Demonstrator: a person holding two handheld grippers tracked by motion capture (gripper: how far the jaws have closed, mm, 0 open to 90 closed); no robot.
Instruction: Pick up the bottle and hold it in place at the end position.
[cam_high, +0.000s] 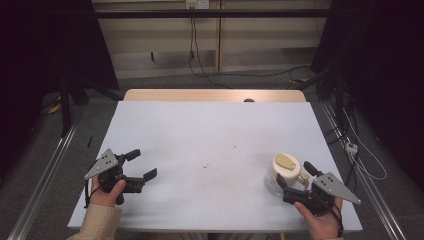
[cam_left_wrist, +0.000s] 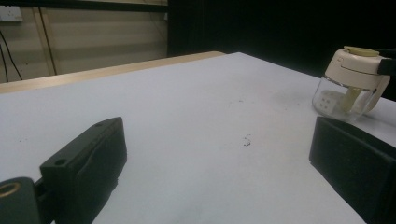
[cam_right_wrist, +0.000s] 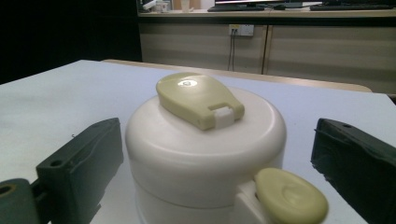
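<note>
A small pull-cord chopper (cam_high: 286, 170) stands upright at the table's near right, with a white domed lid, a yellow-green handle on top and a clear bowl. My right gripper (cam_high: 295, 174) is open, one jaw on each side of the chopper (cam_right_wrist: 205, 144), and small gaps show between the jaws and the lid. At the near left my left gripper (cam_high: 142, 164) is open over bare table with nothing between its jaws. In the left gripper view the chopper (cam_left_wrist: 350, 84) stands far off at the right, beyond the left gripper (cam_left_wrist: 219, 163).
The white table top (cam_high: 210, 135) has a wooden strip (cam_high: 215, 95) along its far edge and a few small dark specks (cam_high: 205, 164) near the middle. Metal rails run along both sides on the floor. Cables (cam_high: 360, 155) lie to the right.
</note>
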